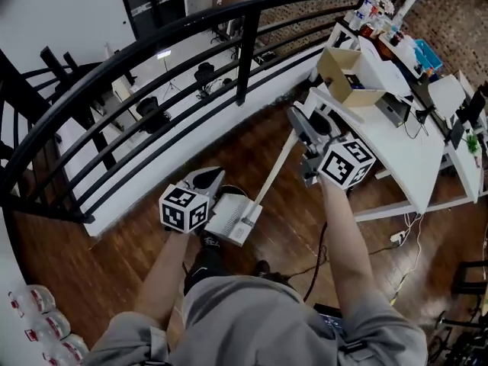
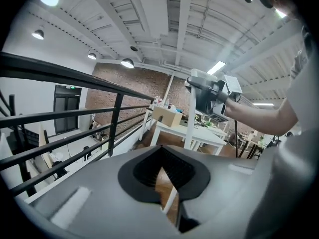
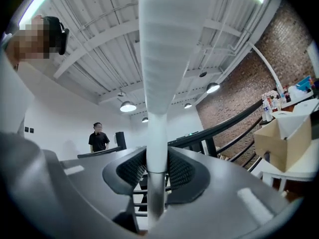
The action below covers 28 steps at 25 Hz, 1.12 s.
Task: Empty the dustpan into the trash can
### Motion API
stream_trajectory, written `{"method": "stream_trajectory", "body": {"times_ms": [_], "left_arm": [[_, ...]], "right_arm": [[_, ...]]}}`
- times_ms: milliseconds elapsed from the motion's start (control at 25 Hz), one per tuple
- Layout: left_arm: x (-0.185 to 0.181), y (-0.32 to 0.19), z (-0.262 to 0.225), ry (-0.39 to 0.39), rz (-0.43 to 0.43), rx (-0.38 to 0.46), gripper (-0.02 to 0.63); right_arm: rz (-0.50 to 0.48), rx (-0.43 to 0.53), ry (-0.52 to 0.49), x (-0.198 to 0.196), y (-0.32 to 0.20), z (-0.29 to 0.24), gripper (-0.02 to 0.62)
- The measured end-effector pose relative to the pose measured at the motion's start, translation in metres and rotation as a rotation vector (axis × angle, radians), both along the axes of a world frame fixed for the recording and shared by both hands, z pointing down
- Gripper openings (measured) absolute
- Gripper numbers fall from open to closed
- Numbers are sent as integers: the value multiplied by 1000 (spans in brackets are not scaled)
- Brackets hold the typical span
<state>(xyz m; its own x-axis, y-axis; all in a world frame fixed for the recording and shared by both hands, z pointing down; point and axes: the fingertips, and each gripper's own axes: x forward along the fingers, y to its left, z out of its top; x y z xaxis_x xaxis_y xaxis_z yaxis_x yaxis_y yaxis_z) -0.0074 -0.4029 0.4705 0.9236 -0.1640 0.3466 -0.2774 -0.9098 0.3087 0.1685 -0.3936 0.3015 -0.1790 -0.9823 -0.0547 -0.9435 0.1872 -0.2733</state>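
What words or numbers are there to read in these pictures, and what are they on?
None can be read.
Marker cubes: only black-and-white square patterns, no words.
Bottles on the white table: labels too small to read.
Plastic bottles at bottom left: red labels too blurred to read.

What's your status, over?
Left claw open, empty. Right claw shut on handle. Dustpan low beside left claw. No trash can in sight; railing ahead.
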Motion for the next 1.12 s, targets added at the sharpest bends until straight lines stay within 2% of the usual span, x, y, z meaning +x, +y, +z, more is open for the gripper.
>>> {"method": "stream_trajectory", "body": {"times_ms": [280,560,800,1120], "left_arm": [[28,133,-17,-23,4,56,4],[38,190,-31,-26,33,77,3],[67,226,-27,20,121,54,5],[101,289,-7,-32,168,3,4]], "right_arm": [[-93,106,3,-1,122,-11,109],[-65,165,56,14,192,-40,109],[46,117,137,48,251,-42,109],[170,6,173,96,307,8,109]]}}
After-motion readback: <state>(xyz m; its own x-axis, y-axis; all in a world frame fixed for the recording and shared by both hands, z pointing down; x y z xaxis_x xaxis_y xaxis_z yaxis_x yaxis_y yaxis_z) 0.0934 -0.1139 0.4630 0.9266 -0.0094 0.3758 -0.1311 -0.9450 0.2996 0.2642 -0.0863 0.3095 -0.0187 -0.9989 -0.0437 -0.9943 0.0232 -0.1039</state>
